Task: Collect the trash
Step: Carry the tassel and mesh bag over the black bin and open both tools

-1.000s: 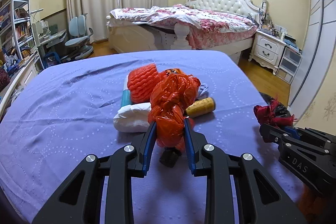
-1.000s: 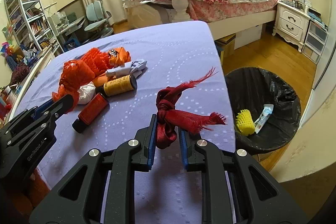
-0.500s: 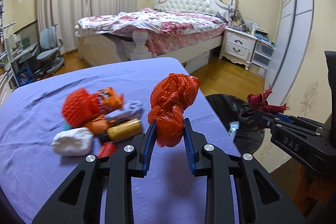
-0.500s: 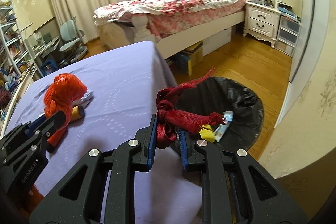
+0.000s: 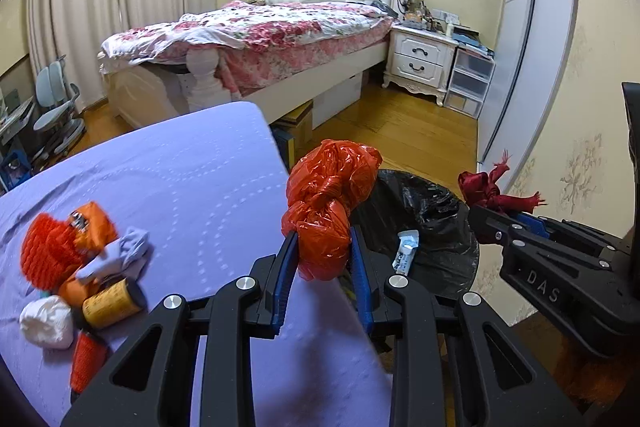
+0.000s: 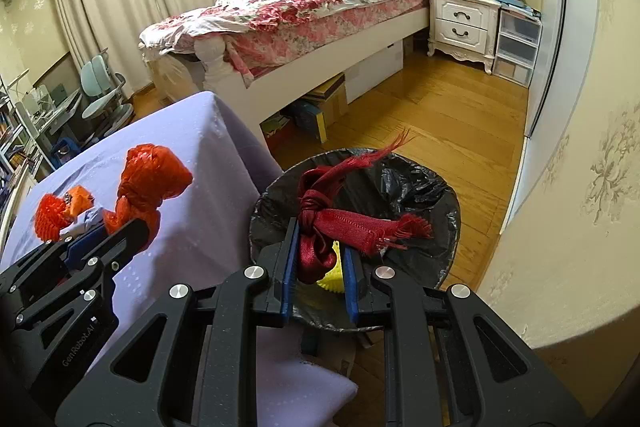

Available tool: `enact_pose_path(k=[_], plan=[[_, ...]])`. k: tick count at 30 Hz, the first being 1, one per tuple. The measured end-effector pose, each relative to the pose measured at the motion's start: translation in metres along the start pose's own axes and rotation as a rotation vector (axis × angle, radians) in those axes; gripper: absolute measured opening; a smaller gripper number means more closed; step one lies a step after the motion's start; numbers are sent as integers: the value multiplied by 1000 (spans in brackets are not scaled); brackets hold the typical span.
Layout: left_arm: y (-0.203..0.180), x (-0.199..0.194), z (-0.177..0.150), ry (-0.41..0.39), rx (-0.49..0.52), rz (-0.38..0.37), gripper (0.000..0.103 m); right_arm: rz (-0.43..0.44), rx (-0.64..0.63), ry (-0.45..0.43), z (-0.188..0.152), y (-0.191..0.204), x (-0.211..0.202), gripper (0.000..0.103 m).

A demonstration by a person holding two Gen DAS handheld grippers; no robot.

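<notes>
My left gripper (image 5: 323,259) is shut on a knotted orange plastic bag (image 5: 332,199), held above the right edge of the purple table (image 5: 192,187). My right gripper (image 6: 318,263) is shut on a knotted dark red cloth strip (image 6: 340,223), held over the black-lined trash bin (image 6: 416,187). In the left wrist view the bin (image 5: 436,227) lies just right of the bag, with a small white wrapper (image 5: 405,251) inside. A yellow brush (image 6: 334,277) shows in the bin under the right fingers. The right gripper (image 5: 500,215) with the red cloth (image 5: 486,189) appears at the right of that view.
Left on the table are an orange net (image 5: 46,253), an orange packet (image 5: 90,227), a pale cloth (image 5: 120,255), a yellow bottle (image 5: 112,303), a white wad (image 5: 46,321) and a red bottle (image 5: 86,355). A bed (image 5: 260,39), nightstand (image 5: 422,61) and wood floor lie beyond.
Both grippers have swung right from over the table toward the bin, each carrying its item. The red cloth is now above the bin; the orange bag has reached the table's right edge.
</notes>
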State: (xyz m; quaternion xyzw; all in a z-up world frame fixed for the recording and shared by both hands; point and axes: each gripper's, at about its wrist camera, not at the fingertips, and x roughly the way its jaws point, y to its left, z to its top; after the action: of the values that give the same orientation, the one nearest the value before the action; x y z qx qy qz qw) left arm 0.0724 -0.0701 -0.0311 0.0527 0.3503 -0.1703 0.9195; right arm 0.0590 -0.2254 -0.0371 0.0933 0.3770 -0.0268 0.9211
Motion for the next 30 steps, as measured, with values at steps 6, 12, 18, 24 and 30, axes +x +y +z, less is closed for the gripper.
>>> enact_pose_path(k=[6, 12, 18, 24, 30], plan=[[-11, 16, 7, 21, 27, -1, 28, -10, 17, 11, 4, -14, 11, 19], [-20, 29, 13, 38, 53, -4, 29, -10, 36, 22, 6, -23, 19, 20], [-20, 23, 13, 15, 51, 7, 60, -31, 53, 18, 6, -28, 21, 32], [-16, 12, 13, -8, 17, 22, 74, -57, 77, 2, 5, -30, 13, 45], [-8, -8, 10, -30, 7, 66, 78, -51, 73, -14, 1, -23, 0, 61]])
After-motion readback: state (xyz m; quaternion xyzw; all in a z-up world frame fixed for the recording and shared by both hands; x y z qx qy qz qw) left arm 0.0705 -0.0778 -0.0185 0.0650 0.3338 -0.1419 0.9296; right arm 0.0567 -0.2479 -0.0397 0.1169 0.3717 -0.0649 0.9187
